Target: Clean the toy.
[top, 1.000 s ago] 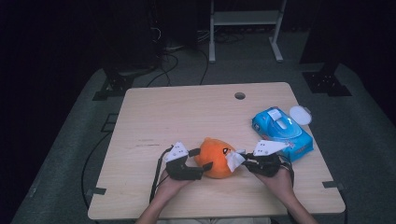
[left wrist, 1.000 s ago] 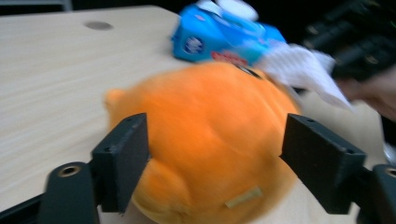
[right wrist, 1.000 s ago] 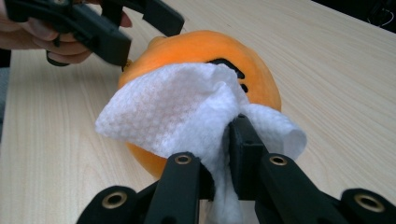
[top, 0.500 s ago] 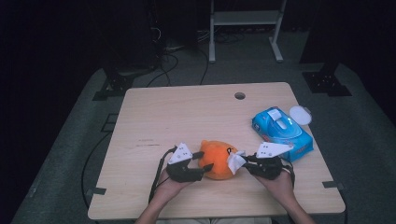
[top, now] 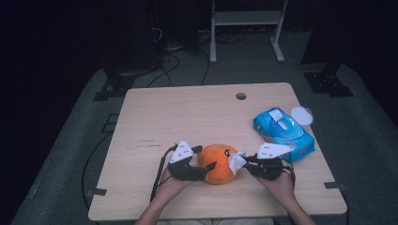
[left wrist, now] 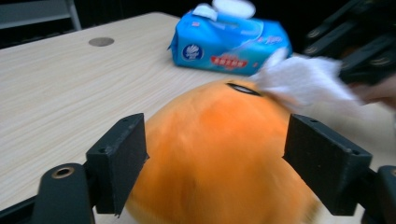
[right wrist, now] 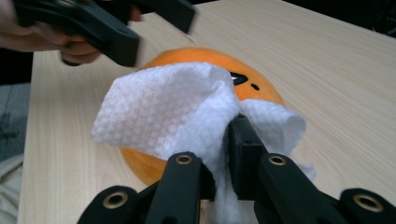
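An orange plush toy [top: 218,161] lies near the table's front edge, its small dark eye facing the right hand. My left gripper [top: 206,157] straddles it from the left. In the left gripper view both pads [left wrist: 123,163] rest against the toy's sides [left wrist: 219,158]. Those jaws have just been opening a little, with the toy still between them. My right gripper [top: 244,163] is shut on a white wipe [top: 234,161]. In the right gripper view the wipe [right wrist: 163,107] drapes over the toy's face [right wrist: 254,88], pinched between the jaws [right wrist: 224,135].
A blue pack of wipes [top: 283,131] lies at the table's right side, just beyond the right hand, with a white round lid [top: 301,115] beside it. The wooden table [top: 187,112] has a cable hole [top: 241,96] near its far edge. Cables trail on the floor behind.
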A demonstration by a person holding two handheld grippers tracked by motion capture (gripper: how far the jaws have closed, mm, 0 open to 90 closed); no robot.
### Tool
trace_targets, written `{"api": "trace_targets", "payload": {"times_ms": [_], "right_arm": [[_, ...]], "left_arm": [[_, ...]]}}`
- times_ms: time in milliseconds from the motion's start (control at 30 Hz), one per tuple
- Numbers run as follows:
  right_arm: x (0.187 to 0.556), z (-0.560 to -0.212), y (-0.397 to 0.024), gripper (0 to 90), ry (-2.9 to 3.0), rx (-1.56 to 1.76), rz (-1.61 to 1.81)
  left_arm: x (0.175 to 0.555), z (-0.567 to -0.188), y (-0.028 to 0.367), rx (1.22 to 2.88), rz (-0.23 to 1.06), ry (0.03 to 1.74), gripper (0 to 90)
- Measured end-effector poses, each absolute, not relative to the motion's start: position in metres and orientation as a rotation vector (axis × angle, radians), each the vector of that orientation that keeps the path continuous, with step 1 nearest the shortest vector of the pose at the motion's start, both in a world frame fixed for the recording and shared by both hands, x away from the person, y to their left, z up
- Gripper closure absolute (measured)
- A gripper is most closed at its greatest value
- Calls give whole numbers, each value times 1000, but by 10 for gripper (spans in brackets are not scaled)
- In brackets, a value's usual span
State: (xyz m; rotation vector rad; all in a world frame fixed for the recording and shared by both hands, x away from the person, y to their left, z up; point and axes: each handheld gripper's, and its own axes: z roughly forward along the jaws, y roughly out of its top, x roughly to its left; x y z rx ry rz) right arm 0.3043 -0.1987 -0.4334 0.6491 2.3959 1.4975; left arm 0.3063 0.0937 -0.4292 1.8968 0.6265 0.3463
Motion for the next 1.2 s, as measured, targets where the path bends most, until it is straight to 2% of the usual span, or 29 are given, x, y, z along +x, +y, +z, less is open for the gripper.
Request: {"api": "trace_targets", "payload": {"times_ms": [100, 267, 400, 533, 633, 700, 800, 900, 1033, 1200], "right_arm": [[303, -431, -195, 818, 2398, 615, 1468], [311, -438, -204, 816, 2377, 695, 1458], [309, -438, -203, 820, 2365, 699, 1479], [290, -430, -188, 822, 2392, 572, 1504], [288, -431, -184, 824, 2399, 538, 1438], [300, -434, -194, 824, 2382, 629, 1465], [309, -436, -206, 824, 2349, 721, 1466], [298, -435, -195, 824, 2353, 663, 1477], [285, -427, -177, 824, 2383, 542, 1455], [305, -434, -200, 824, 2334, 722, 1426]], "left_arm": [[309, -444, 86, 1976, 281, 601, 247], [305, -437, 89, 1996, 213, 520, 270], [307, -441, 90, 2016, 257, 561, 277], [310, -444, 89, 1989, 263, 627, 312], [312, -443, 90, 1980, 240, 596, 301], [312, -444, 91, 1959, 150, 556, 208], [308, -445, 89, 1990, 201, 525, 202], [311, -446, 90, 2005, 240, 576, 286], [312, -448, 90, 1996, 210, 597, 319], [307, -449, 87, 2005, 245, 584, 320]]}}
